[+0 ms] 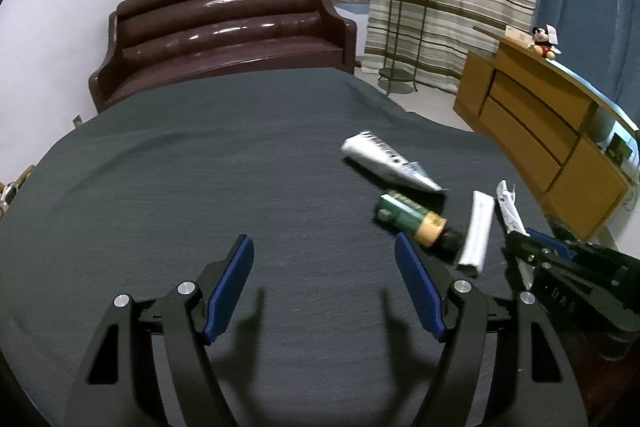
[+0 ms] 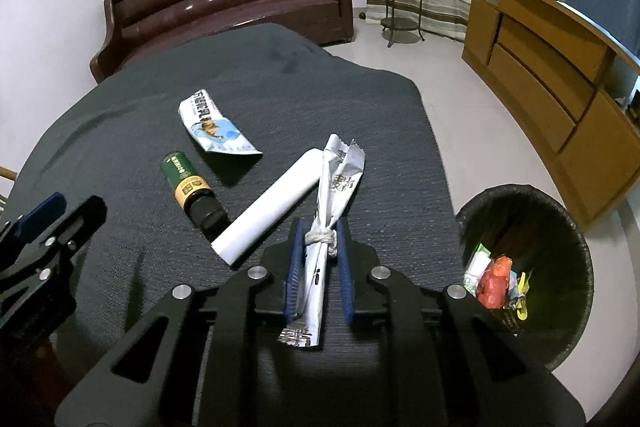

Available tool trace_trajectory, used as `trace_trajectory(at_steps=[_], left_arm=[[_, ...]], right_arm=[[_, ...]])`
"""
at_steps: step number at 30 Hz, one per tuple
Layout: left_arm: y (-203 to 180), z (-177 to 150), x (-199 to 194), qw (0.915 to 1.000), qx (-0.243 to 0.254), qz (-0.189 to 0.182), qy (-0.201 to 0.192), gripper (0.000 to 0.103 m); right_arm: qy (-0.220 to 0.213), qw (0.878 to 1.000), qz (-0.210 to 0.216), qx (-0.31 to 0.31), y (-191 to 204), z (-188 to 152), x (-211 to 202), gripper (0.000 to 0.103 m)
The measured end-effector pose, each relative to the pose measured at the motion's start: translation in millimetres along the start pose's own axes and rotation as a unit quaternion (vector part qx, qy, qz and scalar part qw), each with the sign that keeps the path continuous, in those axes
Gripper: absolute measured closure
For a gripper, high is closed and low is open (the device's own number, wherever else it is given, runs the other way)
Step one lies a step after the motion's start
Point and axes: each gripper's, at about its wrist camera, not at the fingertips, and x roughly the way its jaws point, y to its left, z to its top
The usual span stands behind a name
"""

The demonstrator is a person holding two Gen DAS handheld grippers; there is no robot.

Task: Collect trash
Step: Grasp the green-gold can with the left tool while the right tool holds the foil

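From the left wrist, the left gripper (image 1: 324, 271) tilts down over the dark cloth of the counter (image 1: 180, 179), its blue pads spread wide around nothing. Just beyond its right finger lie a green bottle (image 1: 416, 219), a white paper roll (image 1: 478, 227) and a crumpled white wrapper (image 1: 390, 161). At the right edge the right gripper (image 1: 524, 251) appears sideways, with a knotted sachet (image 1: 510, 211) poking out of it.

From the right wrist, the right gripper (image 2: 319, 259) angles down, pads pressed onto the knotted sachet (image 2: 320, 259), which lies lengthwise between them, the knot near the fingertips. Only this view shows the black trash bin (image 2: 576, 239) on the floor beside the counter (image 2: 280, 79), with colourful scraps inside.
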Motion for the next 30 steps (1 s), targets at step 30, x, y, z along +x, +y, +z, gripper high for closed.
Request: trace_trajectory(at_steps=[30], left_arm=[[-36.3,9.0,48.6,0.9972,0.013,0.009,0.073,0.045]], right_arm=[[-0.004,0.999,0.051,0.016,-34.3,-4.5,-6.8,0.086]])
